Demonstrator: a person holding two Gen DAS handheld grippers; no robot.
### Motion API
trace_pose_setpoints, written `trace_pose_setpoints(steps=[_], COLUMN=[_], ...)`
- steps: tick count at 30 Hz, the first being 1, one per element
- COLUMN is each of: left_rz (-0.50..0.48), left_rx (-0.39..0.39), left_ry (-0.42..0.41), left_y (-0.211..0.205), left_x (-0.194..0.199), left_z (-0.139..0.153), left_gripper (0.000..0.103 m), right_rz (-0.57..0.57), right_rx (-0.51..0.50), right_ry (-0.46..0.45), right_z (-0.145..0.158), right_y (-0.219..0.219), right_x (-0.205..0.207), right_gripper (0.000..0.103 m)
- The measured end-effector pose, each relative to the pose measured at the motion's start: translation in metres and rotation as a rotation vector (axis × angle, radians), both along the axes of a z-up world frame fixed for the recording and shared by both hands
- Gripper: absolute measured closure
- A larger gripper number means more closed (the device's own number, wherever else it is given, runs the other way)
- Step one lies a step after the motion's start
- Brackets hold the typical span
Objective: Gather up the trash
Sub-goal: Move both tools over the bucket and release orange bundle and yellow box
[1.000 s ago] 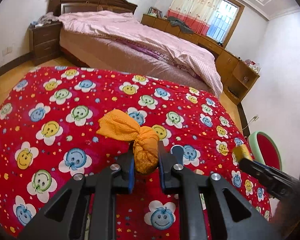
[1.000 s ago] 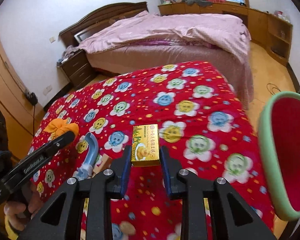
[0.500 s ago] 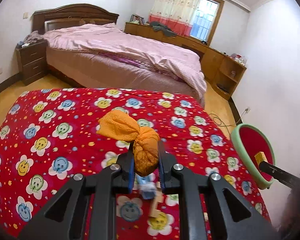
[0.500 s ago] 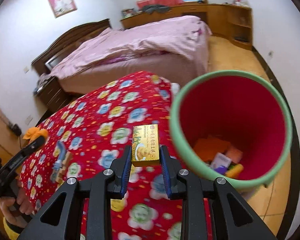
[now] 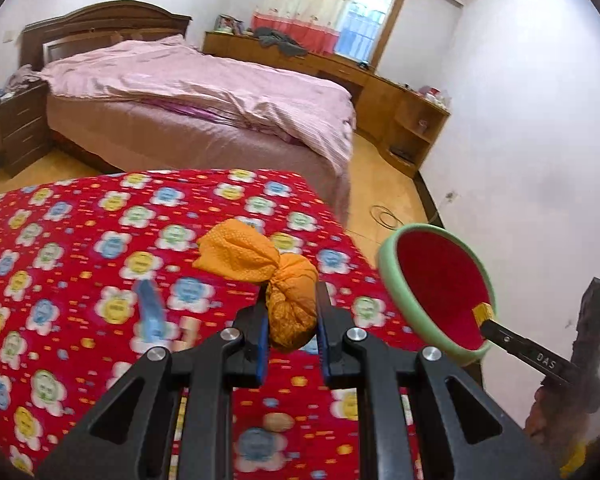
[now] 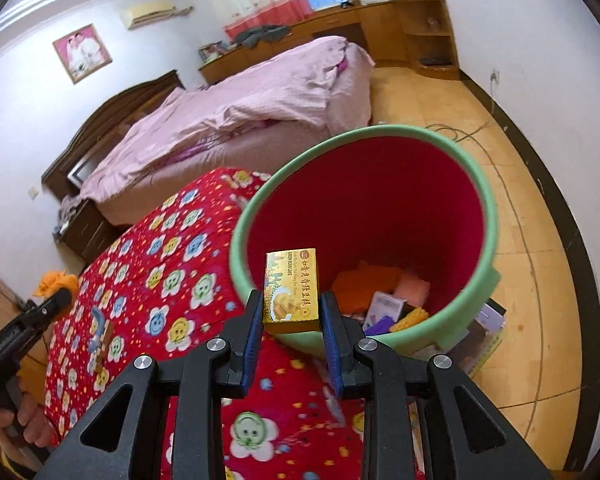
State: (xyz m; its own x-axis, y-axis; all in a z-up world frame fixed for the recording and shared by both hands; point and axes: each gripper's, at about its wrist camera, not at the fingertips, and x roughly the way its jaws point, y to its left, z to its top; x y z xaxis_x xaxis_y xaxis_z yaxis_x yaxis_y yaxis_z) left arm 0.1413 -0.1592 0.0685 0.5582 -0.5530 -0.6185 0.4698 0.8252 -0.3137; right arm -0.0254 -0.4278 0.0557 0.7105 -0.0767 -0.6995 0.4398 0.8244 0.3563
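My left gripper [image 5: 291, 312] is shut on an orange knotted cloth bundle [image 5: 260, 268], held above the red flowered blanket [image 5: 80, 240]. My right gripper [image 6: 291, 312] is shut on a small yellow box [image 6: 291, 294], which hangs over the near rim of the green bin [image 6: 488, 216] with a red inside. In the left wrist view the same bin [image 5: 392, 276] stands to the right, past the blanket's edge, and the right gripper [image 5: 485, 316] with its yellow box reaches into its mouth. Several pieces of trash [image 6: 384, 304] lie at the bin's bottom.
A blue toothbrush-like item [image 5: 150, 312] and a small wooden piece [image 5: 188, 330] lie on the blanket. A pink bed [image 5: 204, 100] stands behind, with wooden cabinets [image 5: 412, 120] along the far wall. A cable [image 6: 460, 132] runs over the yellow floor. A booklet [image 6: 488, 328] lies beside the bin.
Both grippers have swung to the right with their loads. The right one has moved from over the blanket to the bin's mouth; the bin has come into the left wrist view.
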Motion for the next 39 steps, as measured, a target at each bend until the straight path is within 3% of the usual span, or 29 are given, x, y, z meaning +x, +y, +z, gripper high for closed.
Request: trace_pose_setpoints(steps=[14,32,36,39], left_rz=[-0.164,-0.3,-0.319,-0.318], left_rx=[0.015,0.09,0.096,0.095], left_ry=[0.039,0.049,0.068,0.068], left_y=[-0.102,-0.19,-0.198,-0.198], left_x=[-0.019,-0.026,-0.027,-0.028], left_z=[-0.006,-0.027,-0.03,-0.03], left_gripper=[0.085,0.085,0.071,0.066], right_rz=[-0.052,-0.073,-0.081,-0.092], right_rx=[0.012,0.04,0.053,0.063], right_ry=[-0.007,-0.039,-0.045,-0.047], right_z=[-0.011,-0.015,-0.015,-0.015], right_y=[-0.041,-0.065,-0.067,-0.069], right_x=[-0.011,-0.022,-0.025,-0.027], right_gripper=[0.075,0.073,0.064,0.063])
